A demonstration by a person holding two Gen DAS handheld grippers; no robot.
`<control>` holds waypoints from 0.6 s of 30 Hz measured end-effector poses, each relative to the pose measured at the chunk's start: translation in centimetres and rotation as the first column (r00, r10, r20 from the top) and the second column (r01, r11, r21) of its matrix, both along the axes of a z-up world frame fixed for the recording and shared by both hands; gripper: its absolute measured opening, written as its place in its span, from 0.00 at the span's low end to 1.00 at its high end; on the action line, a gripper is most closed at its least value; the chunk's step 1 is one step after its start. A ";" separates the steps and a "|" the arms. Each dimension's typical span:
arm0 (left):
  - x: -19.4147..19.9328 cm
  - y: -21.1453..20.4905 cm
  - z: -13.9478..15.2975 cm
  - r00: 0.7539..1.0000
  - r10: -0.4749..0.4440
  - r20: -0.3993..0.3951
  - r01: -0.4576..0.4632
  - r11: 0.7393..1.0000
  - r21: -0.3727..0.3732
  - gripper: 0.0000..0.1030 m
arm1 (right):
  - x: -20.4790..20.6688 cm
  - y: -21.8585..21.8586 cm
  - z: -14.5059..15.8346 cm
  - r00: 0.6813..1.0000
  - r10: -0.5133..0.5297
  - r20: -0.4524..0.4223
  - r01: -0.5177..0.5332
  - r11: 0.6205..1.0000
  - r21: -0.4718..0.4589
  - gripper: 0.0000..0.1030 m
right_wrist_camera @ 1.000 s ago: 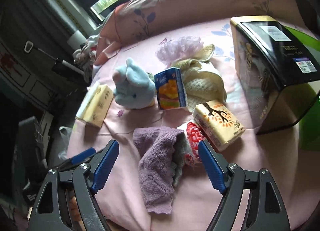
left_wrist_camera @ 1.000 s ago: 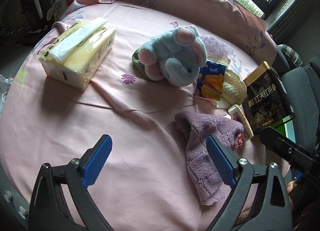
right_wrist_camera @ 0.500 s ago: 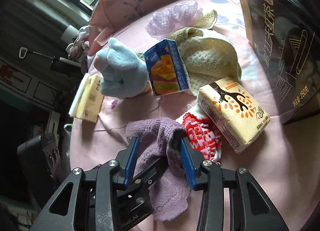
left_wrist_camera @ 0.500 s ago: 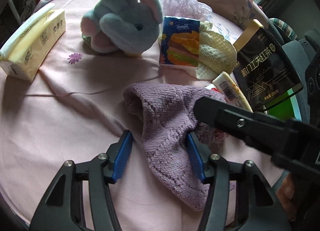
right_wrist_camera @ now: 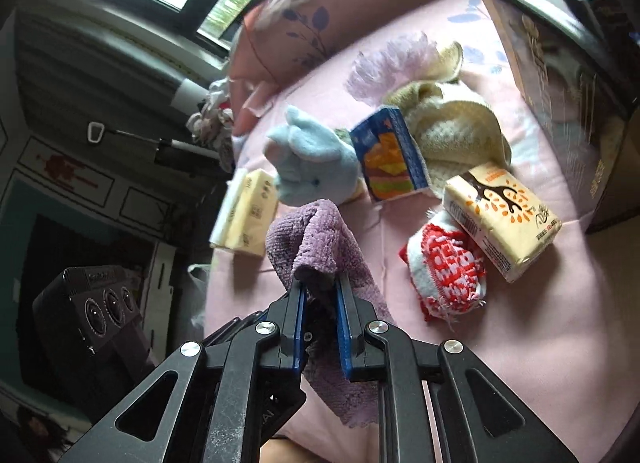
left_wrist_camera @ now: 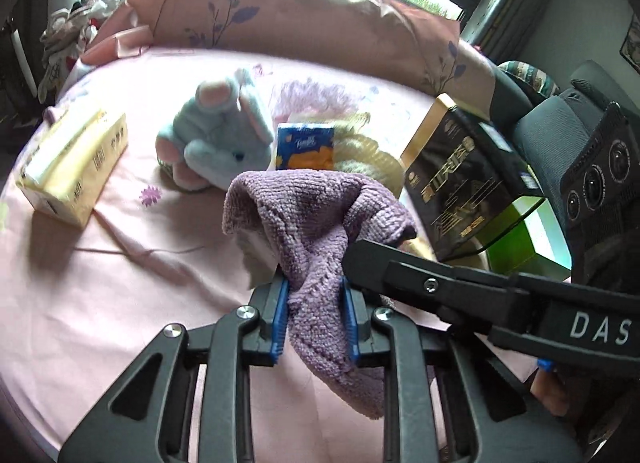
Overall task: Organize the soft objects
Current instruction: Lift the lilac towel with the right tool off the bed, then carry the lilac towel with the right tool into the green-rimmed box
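step: lifting purple knit cloth [left_wrist_camera: 320, 219]. left gripper [left_wrist_camera: 316, 315] clamped on it; right gripper [right_wrist_camera: 320, 311] closing on it too. next: fold or spread flat, judged.

plush elephant [left_wrist_camera: 224, 143]: 1 | tissue packs [right_wrist_camera: 500, 219]: 3 | knit cloths [left_wrist_camera: 320, 223]: 4 | tea box [left_wrist_camera: 460, 179]: 1

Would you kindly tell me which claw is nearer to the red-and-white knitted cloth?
Right. The right claw, closing on the purple knitted cloth, sits beside the red-and-white knitted cloth; the left claw grips farther away.
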State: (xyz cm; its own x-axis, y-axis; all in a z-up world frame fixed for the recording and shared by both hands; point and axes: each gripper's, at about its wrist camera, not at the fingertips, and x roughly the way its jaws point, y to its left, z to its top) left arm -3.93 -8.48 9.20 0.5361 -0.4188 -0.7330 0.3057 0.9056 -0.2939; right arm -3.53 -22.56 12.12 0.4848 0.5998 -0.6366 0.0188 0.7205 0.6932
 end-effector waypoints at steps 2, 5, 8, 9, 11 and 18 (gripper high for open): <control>-0.8 -0.4 1.9 0.999 -0.005 0.054 0.005 1.000 0.001 0.20 | -0.7 -0.6 1.7 0.999 -0.013 0.043 0.012 1.000 0.018 0.16; -1.7 -1.8 4.6 0.992 -0.022 0.128 0.022 1.000 0.000 0.20 | -1.9 -1.9 4.7 0.992 -0.045 0.115 0.044 0.999 0.017 0.16; -2.1 -3.9 7.1 0.981 -0.056 0.186 0.058 0.998 -0.001 0.20 | -3.1 -3.3 7.5 0.979 -0.091 0.185 0.092 0.996 0.001 0.17; -2.1 -4.6 7.9 0.976 -0.072 0.205 0.074 0.997 -0.006 0.20 | -3.5 -4.1 8.5 0.972 -0.108 0.211 0.111 0.994 -0.005 0.17; -2.3 -6.3 9.6 0.965 -0.106 0.242 0.112 0.994 -0.012 0.20 | -4.0 -5.6 10.3 0.955 -0.144 0.259 0.152 0.988 -0.013 0.17; -2.3 -14.3 12.8 0.920 -0.223 0.322 0.233 0.972 0.008 0.20 | -5.9 -12.8 13.6 0.889 -0.304 0.343 0.327 0.945 -0.012 0.17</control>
